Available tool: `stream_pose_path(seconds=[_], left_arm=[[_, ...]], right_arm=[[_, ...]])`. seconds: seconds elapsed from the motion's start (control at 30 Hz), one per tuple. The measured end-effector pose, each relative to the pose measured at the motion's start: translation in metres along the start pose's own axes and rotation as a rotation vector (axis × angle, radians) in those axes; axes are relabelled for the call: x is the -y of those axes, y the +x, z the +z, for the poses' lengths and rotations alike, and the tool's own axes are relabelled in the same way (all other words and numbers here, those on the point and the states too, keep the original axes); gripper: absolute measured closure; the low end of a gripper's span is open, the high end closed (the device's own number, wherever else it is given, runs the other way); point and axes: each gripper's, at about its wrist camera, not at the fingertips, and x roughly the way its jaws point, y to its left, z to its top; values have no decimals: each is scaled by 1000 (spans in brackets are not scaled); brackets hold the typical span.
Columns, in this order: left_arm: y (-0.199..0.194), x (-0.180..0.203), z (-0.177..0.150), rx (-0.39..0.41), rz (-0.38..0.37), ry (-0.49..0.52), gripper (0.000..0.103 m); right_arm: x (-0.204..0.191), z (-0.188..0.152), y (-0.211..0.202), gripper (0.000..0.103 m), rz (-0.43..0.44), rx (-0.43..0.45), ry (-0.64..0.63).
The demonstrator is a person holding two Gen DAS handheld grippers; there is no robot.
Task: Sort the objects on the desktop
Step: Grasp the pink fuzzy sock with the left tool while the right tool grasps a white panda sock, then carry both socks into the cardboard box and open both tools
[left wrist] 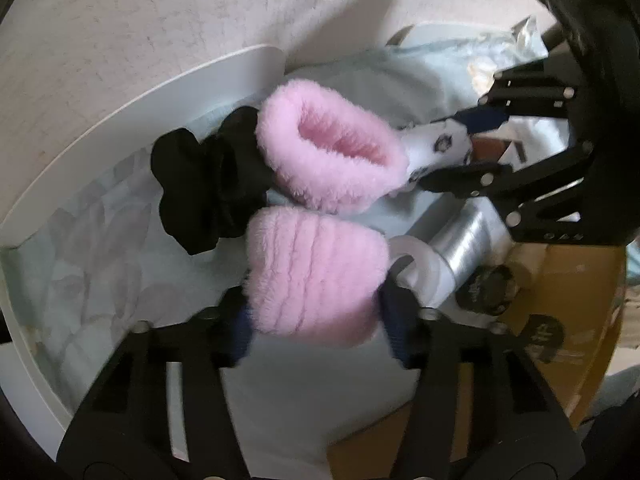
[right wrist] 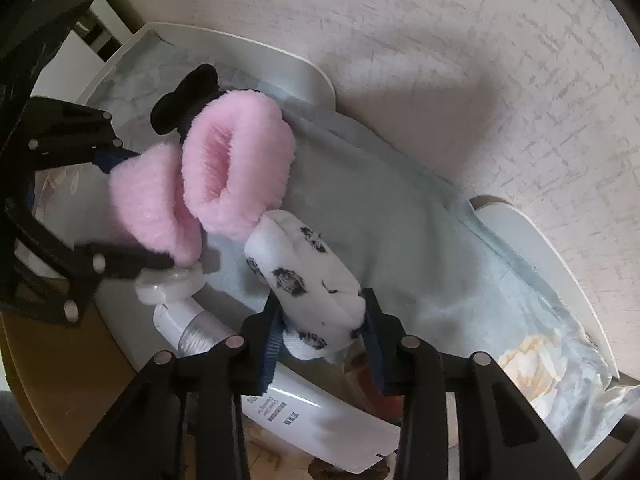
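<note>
Left tool (left wrist: 316, 300) grips pink sock (left wrist: 312, 272); right tool (right wrist: 324, 344) white sock (right wrist: 308, 280).

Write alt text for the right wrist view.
The right claw grips a white flower-print sock with a pink fluffy cuff. The left claw pinches a second pink cuff over a blue cloth in a white tray.

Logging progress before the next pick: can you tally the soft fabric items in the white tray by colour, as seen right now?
Pink fuzzy cuffs: 2, one between the left gripper pads, one joined to the printed sock.
White printed sock: 1, between the right gripper pads.
Black scrunchie: 1.
Pale blue cloth: 1.
Total: 5.
</note>
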Motion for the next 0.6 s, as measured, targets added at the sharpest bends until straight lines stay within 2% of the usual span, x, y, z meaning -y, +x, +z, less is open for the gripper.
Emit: stream_pose_path(seconds=[0.07, 0.17, 0.2, 0.33, 0.6], left_arm=[[-5, 0, 0, 11, 0, -8, 71], [-12, 3, 2, 18, 9, -9, 77], [-12, 4, 1, 16, 12, -8, 78], [-20, -9, 5, 20, 16, -10, 80], [-50, 5, -10, 58, 35, -6, 80]], right_arm=[[0, -2, -3, 71, 3, 6, 1], [0, -6, -10, 72, 7, 14, -21], [0, -7, -12, 72, 14, 12, -76], [1, -13, -22, 72, 14, 22, -85], [4, -33, -56, 72, 10, 45, -95]])
